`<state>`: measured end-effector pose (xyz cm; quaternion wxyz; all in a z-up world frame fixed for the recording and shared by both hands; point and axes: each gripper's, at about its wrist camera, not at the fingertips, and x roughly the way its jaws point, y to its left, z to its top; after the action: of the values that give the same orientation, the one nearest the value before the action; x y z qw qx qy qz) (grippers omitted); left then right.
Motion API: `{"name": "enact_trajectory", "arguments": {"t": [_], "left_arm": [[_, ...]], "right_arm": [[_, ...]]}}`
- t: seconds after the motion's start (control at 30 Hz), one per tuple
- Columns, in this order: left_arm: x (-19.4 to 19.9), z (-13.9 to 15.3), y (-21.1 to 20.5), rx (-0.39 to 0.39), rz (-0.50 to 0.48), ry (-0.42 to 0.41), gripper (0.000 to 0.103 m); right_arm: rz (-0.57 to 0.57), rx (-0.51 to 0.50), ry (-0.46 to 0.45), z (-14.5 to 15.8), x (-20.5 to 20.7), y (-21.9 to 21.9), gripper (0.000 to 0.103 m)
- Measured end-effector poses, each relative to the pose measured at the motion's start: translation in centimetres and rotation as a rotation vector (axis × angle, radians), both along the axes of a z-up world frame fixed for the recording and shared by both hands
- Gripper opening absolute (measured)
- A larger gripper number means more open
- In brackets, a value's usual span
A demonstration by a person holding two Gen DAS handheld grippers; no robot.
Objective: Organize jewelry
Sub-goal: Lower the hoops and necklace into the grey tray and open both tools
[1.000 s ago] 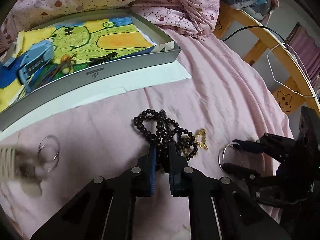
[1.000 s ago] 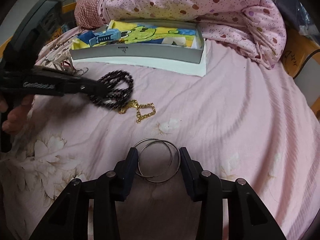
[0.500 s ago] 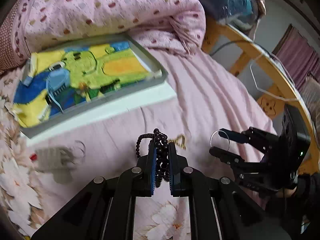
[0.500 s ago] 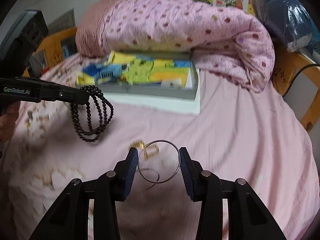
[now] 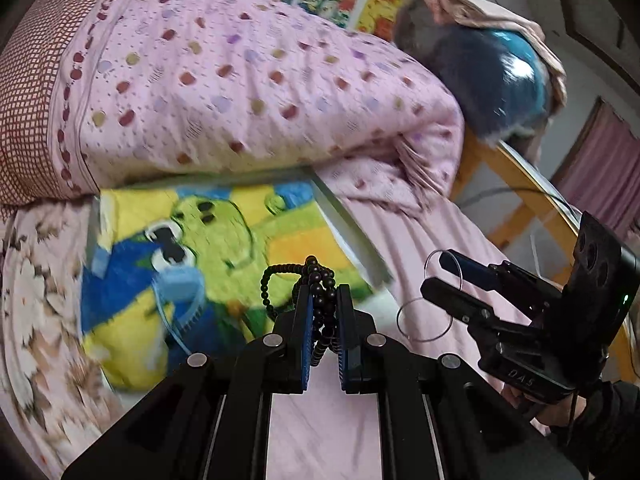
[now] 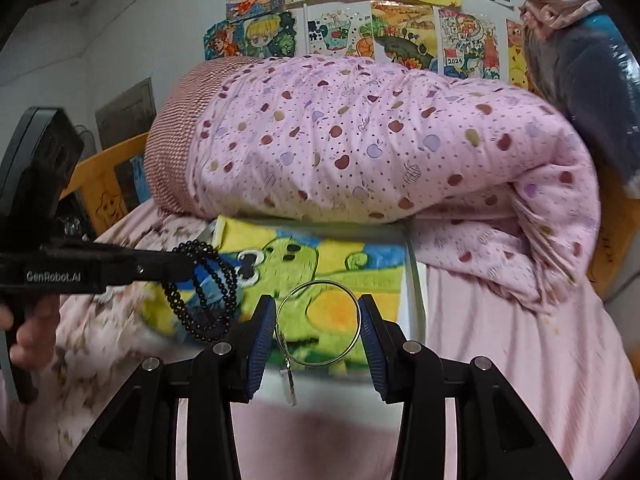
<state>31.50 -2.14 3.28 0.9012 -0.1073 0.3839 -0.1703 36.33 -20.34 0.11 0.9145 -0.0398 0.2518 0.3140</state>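
The left gripper (image 5: 322,312) has its jaws clamped on a string of dark round beads (image 5: 316,280), whose loops dangle above the shallow grey tray with a bright cartoon lining (image 6: 332,276) on the pink bed (image 6: 500,352). To its right, the right gripper (image 6: 318,326) has its jaws pressed on a thin silver wire hoop (image 6: 317,323); a second hoop (image 5: 425,318) seems to hang below it, though blur makes that uncertain. A rolled pink spotted quilt (image 6: 360,144) lies beyond the tray.
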Motion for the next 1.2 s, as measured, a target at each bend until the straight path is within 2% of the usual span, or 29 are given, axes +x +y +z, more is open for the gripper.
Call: {"name": "enact_trajectory", "arguments": {"t": [0.03, 0.13, 0.33, 0.5, 0.6, 0.67, 0.73, 0.77, 0.8, 0.9, 1.0, 1.07, 1.2], "left_arm": [[0.5, -0.1, 0.5, 0.001, 0.009, -0.022, 0.008], [2.7, -1.2, 1.7, -0.020, 0.038, -0.014, 0.008], [5.8, -4.9, 2.9, -0.059, 0.062, 0.068, 0.008], [6.6, -7.4, 2.8, -0.039, 0.068, 0.131, 0.008], [6.6, -8.0, 2.7, -0.021, 0.080, 0.156, 0.010], [6.7, -8.1, 2.7, -0.028, 0.078, 0.166, 0.016], [6.6, -8.0, 3.0, -0.067, 0.079, 0.168, 0.044], [6.4, -7.8, 3.4, -0.102, 0.085, 0.163, 0.049], [6.2, -7.5, 3.6, -0.119, 0.096, 0.153, 0.053], [5.8, -6.3, 3.6, -0.121, 0.105, 0.132, 0.054], [4.8, -4.7, 3.8, -0.133, 0.125, 0.095, 0.073], [3.6, -3.2, 4.2, -0.140, 0.145, 0.048, 0.078], [1.1, -0.5, 4.5, -0.100, 0.164, -0.038, 0.093]], "right_arm": [[-0.003, 0.000, 0.007, -0.3, 0.8, 0.3, 0.040], [-0.012, -0.003, 0.046, -1.9, 3.3, 1.2, 0.040], [-0.041, -0.046, 0.149, -6.2, 6.8, 2.1, 0.040], [-0.052, -0.071, 0.218, -8.4, 8.0, 2.1, 0.042], [-0.053, -0.073, 0.233, -8.8, 8.0, 1.8, 0.052], [-0.062, -0.069, 0.226, -8.7, 7.8, 1.4, 0.065], [-0.070, -0.061, 0.219, -8.3, 7.7, 1.1, 0.066], [-0.073, -0.058, 0.217, -8.1, 7.6, 0.9, 0.066], [-0.079, -0.052, 0.212, -7.7, 7.4, 0.6, 0.066], [-0.098, -0.037, 0.186, -6.2, 6.6, -0.1, 0.071], [-0.116, -0.002, 0.147, -4.3, 5.3, -0.9, 0.077], [-0.119, 0.024, 0.128, -3.1, 4.4, -1.3, 0.082], [-0.131, 0.081, 0.064, -0.5, 1.9, -2.2, 0.092]]}}
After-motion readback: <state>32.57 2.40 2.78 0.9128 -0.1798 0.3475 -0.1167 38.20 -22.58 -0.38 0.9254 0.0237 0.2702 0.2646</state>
